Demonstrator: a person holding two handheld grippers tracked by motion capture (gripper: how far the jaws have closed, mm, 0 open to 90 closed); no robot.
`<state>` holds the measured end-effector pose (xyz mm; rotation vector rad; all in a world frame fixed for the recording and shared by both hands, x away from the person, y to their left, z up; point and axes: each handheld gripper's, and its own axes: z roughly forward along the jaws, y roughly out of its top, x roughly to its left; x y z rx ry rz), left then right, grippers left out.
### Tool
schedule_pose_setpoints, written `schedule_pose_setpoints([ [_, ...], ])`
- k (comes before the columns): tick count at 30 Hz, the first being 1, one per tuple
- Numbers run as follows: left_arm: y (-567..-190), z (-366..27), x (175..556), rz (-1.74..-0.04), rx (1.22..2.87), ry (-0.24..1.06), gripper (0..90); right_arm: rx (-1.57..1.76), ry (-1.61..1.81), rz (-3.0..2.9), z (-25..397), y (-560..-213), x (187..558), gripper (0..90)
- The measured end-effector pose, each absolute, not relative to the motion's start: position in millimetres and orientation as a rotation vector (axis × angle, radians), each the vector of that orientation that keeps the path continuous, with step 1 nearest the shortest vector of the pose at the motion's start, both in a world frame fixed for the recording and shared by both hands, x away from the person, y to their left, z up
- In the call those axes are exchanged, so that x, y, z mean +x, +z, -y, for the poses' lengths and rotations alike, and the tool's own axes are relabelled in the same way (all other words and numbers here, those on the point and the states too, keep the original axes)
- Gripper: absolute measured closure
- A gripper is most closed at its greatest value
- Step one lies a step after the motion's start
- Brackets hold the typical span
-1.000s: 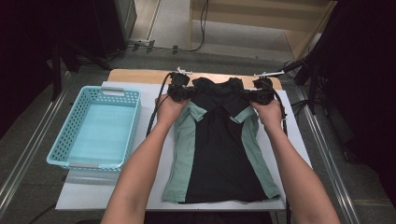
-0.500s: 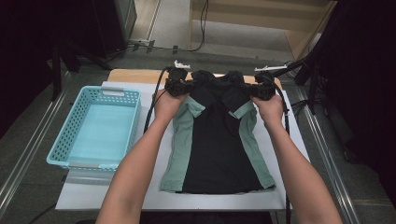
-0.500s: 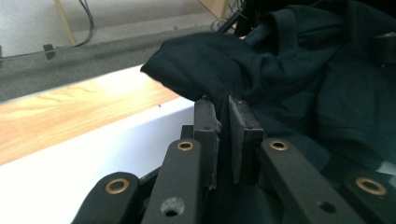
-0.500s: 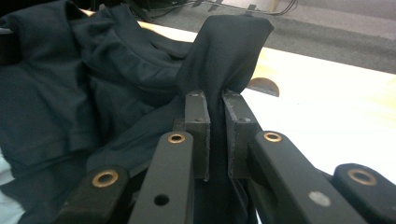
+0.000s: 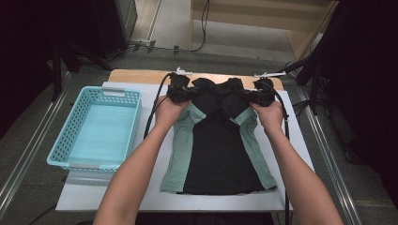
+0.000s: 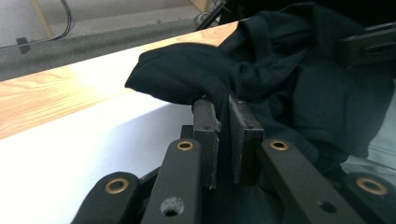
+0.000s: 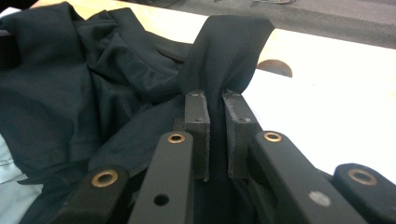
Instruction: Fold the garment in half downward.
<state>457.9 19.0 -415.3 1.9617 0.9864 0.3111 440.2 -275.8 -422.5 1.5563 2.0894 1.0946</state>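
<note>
Turquoise plastic made up the basket [image 5: 96,126] that stood at the left of the white table [image 5: 300,140], its inside bare, well apart from the person's hands. Just to its right, the left forearm reached forward, and the left gripper [image 5: 180,91] was clenched on the left shoulder of the garment [image 5: 218,150], a black top with pale green side panels. In the left gripper view, the two black jaws pinched a fold of the black cloth [image 6: 261,70] between their pads, with the bunched fabric rising above them and the white surface and a strip of light wood beyond. The garment lay flat along the middle of the table, its hem toward the person and its upper part gathered and crumpled between the two grippers near the far edge. Farther right, the right gripper [image 5: 263,96] was likewise closed on the right shoulder; in the right gripper view its jaws held a tall pinched ridge of black cloth [image 7: 224,51] drawn up from the table. A black cable [image 5: 152,112] trailed from the left gripper down beside the left wrist.
</note>
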Motion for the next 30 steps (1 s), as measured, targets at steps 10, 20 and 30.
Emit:
schedule_pose_setpoints([
  [10,-414.2,-16.8,442.8,-0.939,1.963,0.283,83.7,1.532,1.14,-2.098,274.1,-420.7,428.4,79.8],
  [20,-415.8,-17.0,430.5,-0.914,1.967,0.254,83.7,1.512,1.155,-2.128,269.5,-420.9,415.9,79.7],
  [30,-422.6,-15.6,418.8,-0.88,1.986,0.23,83.7,1.447,1.135,-2.163,266.7,-426.1,403.1,79.6],
])
